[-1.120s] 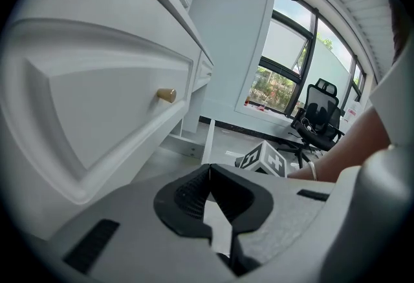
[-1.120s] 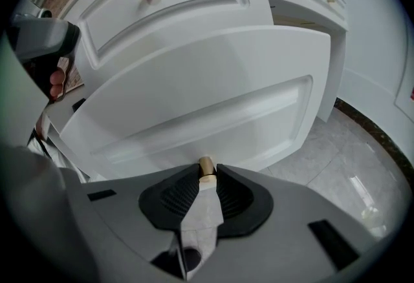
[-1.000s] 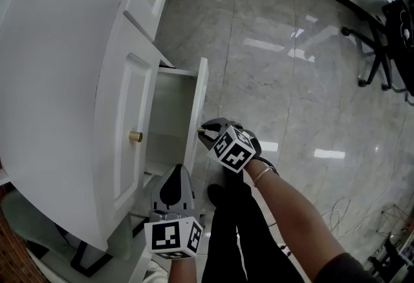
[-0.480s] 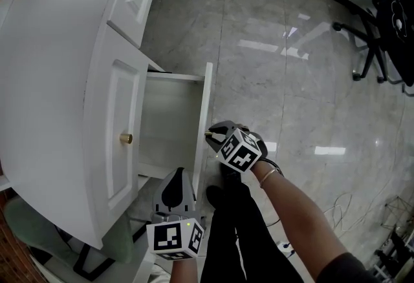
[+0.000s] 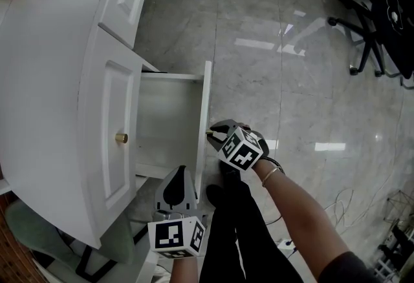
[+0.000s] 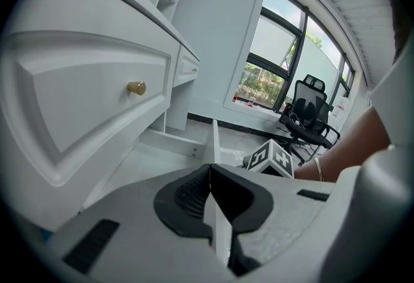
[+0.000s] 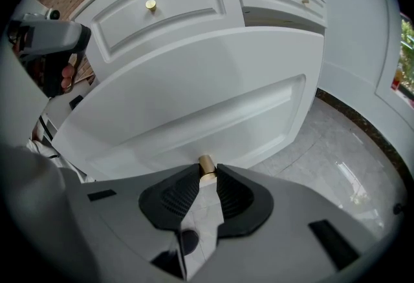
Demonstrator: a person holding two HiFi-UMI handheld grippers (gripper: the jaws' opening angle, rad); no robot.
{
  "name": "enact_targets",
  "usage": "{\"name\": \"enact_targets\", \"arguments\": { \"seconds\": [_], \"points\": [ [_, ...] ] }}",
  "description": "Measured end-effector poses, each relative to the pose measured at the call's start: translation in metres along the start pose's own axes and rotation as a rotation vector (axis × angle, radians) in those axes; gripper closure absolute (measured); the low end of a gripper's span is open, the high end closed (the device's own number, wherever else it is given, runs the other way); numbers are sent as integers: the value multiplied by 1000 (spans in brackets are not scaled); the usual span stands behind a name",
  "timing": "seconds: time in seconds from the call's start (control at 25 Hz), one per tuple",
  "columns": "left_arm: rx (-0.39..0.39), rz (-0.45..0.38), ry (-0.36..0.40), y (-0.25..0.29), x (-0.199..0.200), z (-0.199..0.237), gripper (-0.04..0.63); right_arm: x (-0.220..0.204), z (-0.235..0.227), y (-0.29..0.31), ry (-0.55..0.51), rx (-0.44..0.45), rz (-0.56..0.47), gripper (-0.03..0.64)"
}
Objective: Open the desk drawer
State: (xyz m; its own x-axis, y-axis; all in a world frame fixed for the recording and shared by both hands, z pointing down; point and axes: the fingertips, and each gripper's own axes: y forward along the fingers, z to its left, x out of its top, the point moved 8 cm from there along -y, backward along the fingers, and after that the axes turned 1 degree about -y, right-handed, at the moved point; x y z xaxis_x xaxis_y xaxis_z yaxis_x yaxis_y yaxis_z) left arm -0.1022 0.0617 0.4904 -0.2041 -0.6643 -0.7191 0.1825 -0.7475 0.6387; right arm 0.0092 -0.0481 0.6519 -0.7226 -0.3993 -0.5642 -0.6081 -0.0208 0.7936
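The white desk [image 5: 52, 49] fills the left of the head view. Its lower drawer [image 5: 169, 117] stands pulled out, with the drawer front [image 5: 206, 97] edge-on towards me. My right gripper [image 5: 212, 136] is at that front, shut on the small brass knob [image 7: 206, 163], which sits pinched between the dark pads [image 7: 184, 192] in the right gripper view. The drawer looks bare inside. My left gripper [image 5: 179, 172] hangs lower, beside the drawer's near corner, jaws shut with nothing between them. From the left gripper view the drawer front [image 6: 215, 143] and the right gripper's marker cube [image 6: 275, 159] show ahead.
The closed drawer above carries its own brass knob [image 5: 121, 138]. A black office chair [image 5: 381, 23] stands on the glossy marble floor at the far right. Loose cables [image 5: 343, 204] lie at the lower right. The person's dark trouser legs [image 5: 233, 236] are just below the grippers.
The drawer has slid further out of the desk, and the right gripper moved away from the desk with the knob. The left gripper has hardly shifted.
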Motion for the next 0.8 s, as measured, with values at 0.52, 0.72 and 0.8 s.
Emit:
{"name": "enact_targets", "arguments": {
  "seconds": [0.52,0.72,0.8],
  "points": [
    [-14,-11,13,-2,11,0,586,-13,12,-27,47,-58,-25,591],
    [-9,-21,9,-5,20,-1,586,-4,22,-56,107,-104,-104,608],
    [-6,-25,7,-8,23,-2,586,0,25,-68,125,-114,-128,609]
  ]
}}
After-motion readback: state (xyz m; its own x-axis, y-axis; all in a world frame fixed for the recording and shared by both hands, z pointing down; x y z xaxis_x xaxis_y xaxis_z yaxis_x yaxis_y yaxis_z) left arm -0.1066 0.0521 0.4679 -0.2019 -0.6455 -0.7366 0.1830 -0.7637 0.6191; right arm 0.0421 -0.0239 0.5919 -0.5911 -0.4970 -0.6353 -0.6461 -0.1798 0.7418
